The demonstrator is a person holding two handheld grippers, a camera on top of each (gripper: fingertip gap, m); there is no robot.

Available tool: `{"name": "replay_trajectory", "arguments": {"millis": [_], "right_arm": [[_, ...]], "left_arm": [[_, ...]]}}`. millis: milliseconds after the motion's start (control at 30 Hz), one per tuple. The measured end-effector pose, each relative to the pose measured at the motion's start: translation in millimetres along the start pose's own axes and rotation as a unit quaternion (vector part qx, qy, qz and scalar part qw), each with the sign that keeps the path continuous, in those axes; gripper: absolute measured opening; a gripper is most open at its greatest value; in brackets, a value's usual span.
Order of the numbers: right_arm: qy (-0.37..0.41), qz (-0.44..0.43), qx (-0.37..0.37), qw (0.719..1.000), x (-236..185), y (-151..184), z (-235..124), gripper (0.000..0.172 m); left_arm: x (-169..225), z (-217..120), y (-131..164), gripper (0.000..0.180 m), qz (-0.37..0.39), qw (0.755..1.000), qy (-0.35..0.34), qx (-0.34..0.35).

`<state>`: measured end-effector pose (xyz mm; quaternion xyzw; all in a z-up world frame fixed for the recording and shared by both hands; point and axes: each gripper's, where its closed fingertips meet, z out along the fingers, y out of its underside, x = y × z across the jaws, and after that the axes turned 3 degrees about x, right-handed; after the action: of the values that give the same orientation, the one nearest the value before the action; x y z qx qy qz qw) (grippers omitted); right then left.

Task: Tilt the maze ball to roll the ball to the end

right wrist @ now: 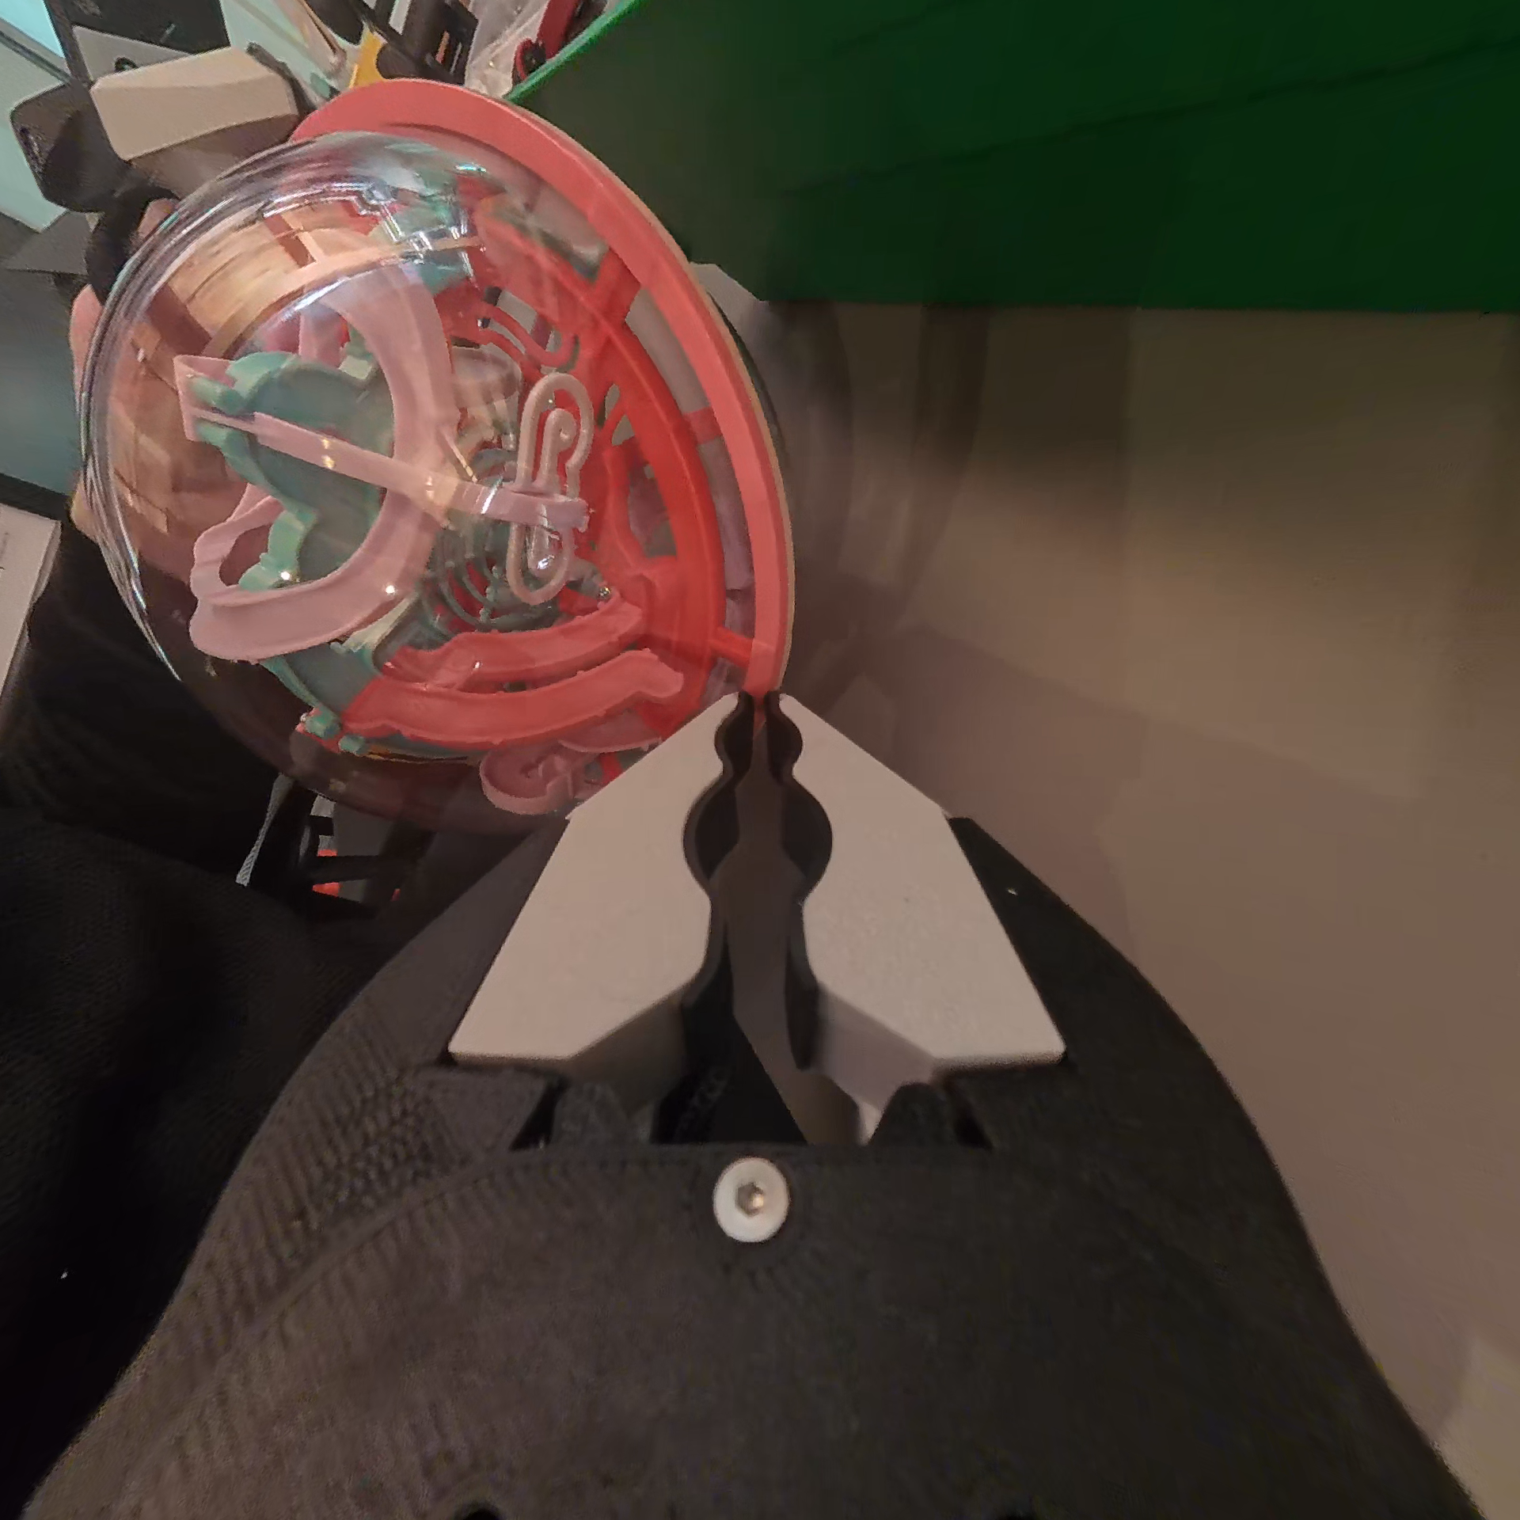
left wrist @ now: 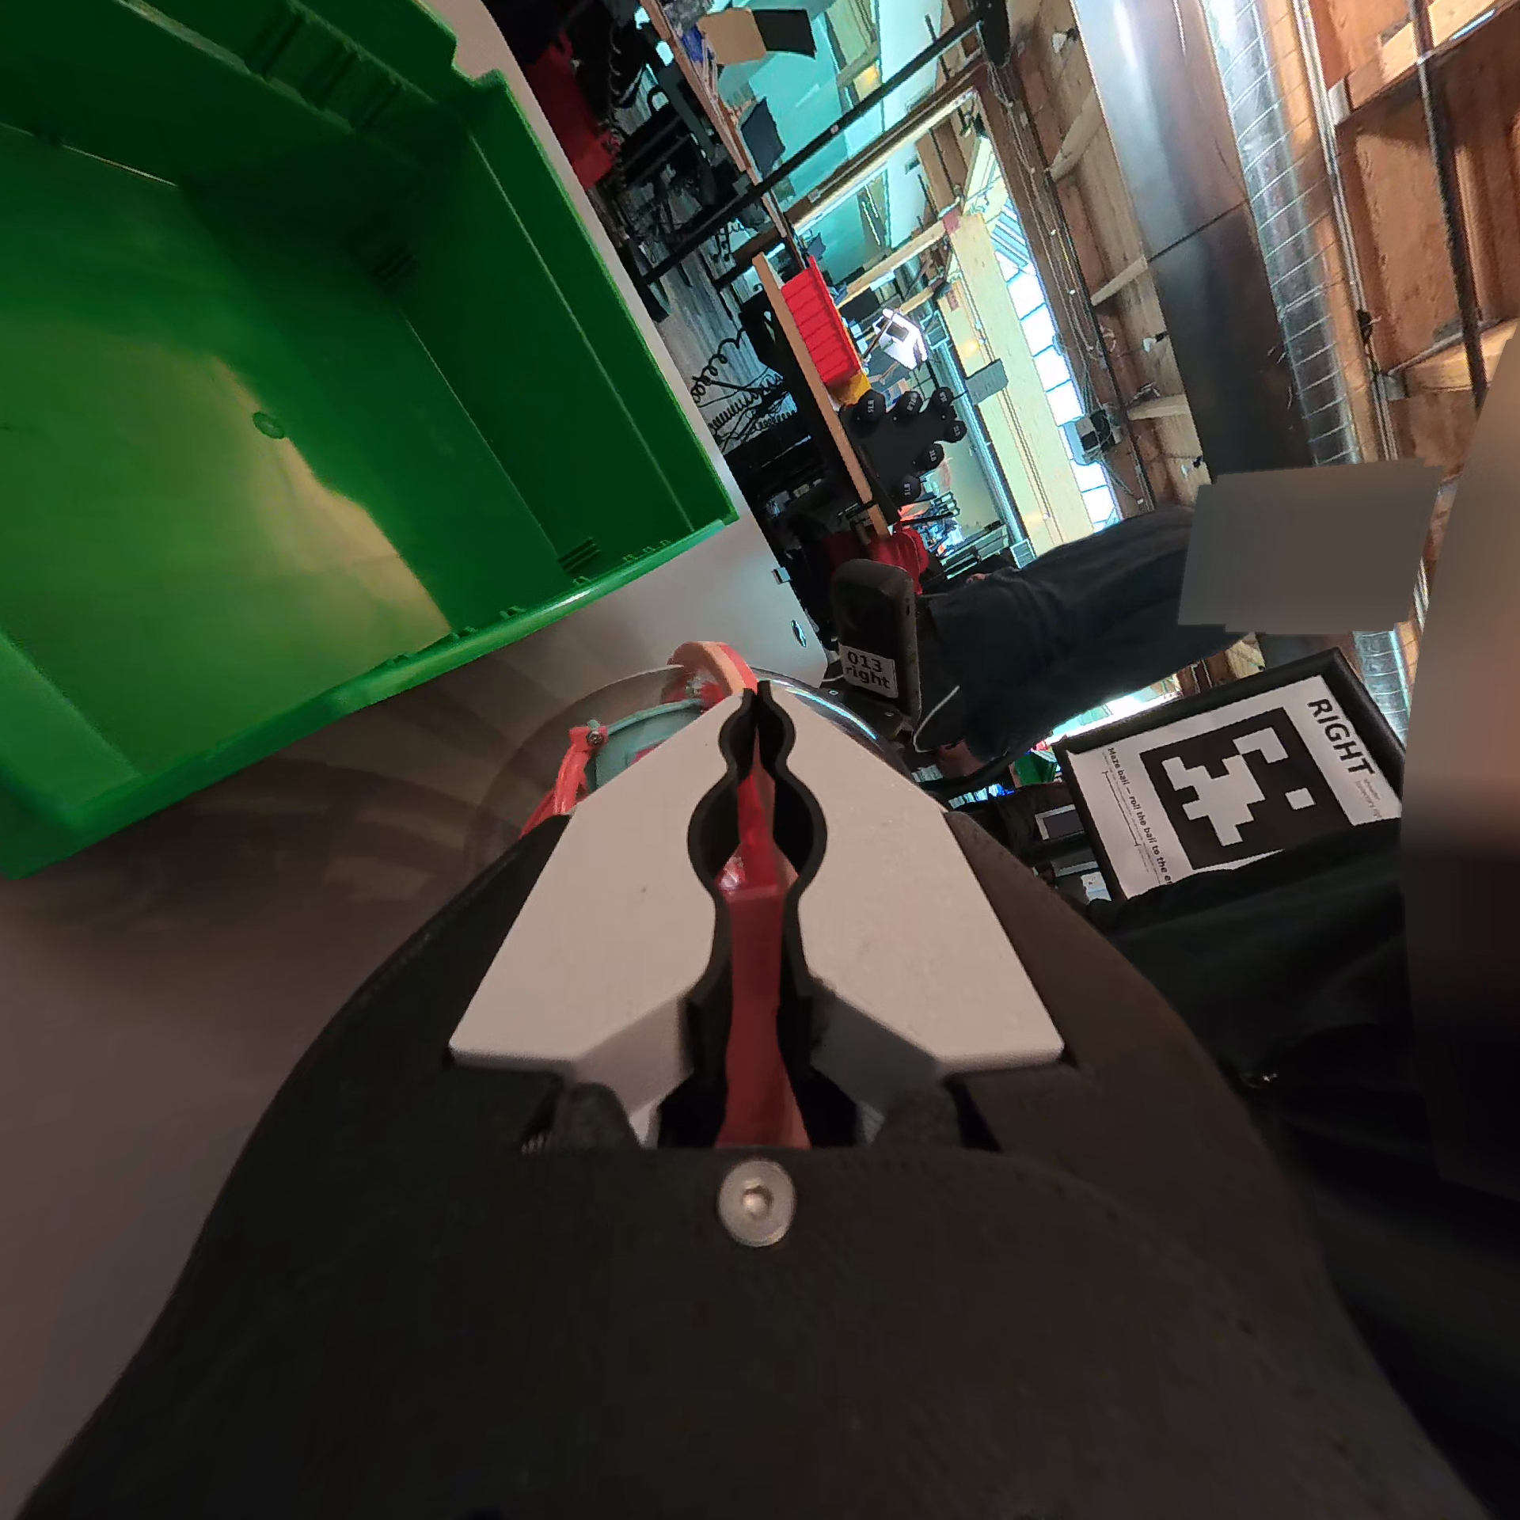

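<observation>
The maze ball is a clear sphere with pink, red and teal tracks inside and a flat red rim around it. It is held up off the table, rim tilted on edge. My right gripper is shut on the rim's lower edge. My left gripper is shut on the rim on the opposite side, with red plastic running between its pads. The left gripper also shows behind the ball in the right wrist view. The right gripper's body shows beyond the ball in the left wrist view. I cannot make out the small ball inside.
A green plastic bin stands on the pale table, close beside the ball; it also shows in the right wrist view. A framed sign with a black-and-white marker stands to the right. A person in dark clothes is behind. There is about 15 centimetres between the tips of the two grippers.
</observation>
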<state>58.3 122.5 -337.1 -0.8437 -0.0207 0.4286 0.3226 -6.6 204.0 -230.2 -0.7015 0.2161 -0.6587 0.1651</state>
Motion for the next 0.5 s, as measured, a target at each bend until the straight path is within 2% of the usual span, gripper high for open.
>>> {"name": "replay_trajectory", "arguments": {"millis": [200, 500], "right_arm": [[0.004, -0.009, 0.009, 1.0, 0, -6, -4, 0.002], [-0.002, -0.019, 0.036, 0.999, -2, -22, -17, 0.013]], "left_arm": [[-2, 1, -4, 0.0, 0.001, 1.0, -0.002, 0.006], [-2, 4, -7, 0.0, -0.005, 1.0, 0.005, 0.011]]}}
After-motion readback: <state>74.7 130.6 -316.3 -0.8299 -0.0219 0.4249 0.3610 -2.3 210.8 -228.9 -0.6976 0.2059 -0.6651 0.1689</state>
